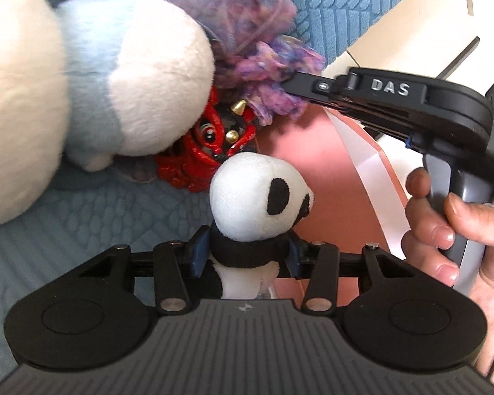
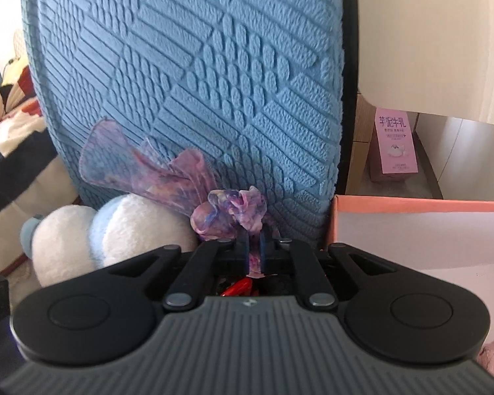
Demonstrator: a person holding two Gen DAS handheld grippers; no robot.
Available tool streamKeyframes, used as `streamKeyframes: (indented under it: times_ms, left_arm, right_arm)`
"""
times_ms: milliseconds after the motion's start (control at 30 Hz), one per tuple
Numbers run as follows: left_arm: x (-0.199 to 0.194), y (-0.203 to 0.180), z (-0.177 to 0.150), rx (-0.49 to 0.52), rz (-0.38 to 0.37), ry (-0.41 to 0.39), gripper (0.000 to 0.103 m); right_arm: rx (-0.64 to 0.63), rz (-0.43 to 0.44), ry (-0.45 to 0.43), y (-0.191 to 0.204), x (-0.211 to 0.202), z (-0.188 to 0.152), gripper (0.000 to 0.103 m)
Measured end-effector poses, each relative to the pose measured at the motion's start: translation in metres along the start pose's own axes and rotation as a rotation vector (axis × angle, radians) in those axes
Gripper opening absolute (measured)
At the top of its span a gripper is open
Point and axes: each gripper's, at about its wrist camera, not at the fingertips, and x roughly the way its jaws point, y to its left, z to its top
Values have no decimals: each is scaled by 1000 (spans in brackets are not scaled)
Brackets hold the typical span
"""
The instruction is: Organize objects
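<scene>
My left gripper (image 1: 245,251) is shut on the neck of a small panda plush (image 1: 257,194), held above the blue seat near a pink box (image 1: 329,171). My right gripper (image 2: 255,253) is shut on a purple-pink gauzy scrunchie (image 2: 233,210); in the left wrist view the scrunchie (image 1: 263,62) sits in the right gripper's fingertips (image 1: 299,85). A red demon-face figurine (image 1: 207,144) lies under the scrunchie. A large white and pale-blue plush (image 1: 92,92) lies at the left, and also shows in the right wrist view (image 2: 115,230).
A blue textured cushion (image 2: 197,82) backs the seat. The pink box (image 2: 411,230) stands open at the right with a white inner wall. A pink carton (image 2: 395,144) stands on a shelf behind. Bedding (image 2: 10,121) lies far left.
</scene>
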Motion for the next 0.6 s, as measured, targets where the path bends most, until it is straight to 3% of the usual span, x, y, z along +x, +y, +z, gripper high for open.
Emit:
streamKeyframes:
  times_ms: [333, 600]
  left_arm:
    - [-61, 25, -3, -20, 143, -68, 52]
    - [-114, 40, -7, -68, 271, -136, 52]
  right_arm:
    - [37, 19, -63, 0, -36, -1, 8]
    - [6, 4, -57, 26, -58, -30, 8]
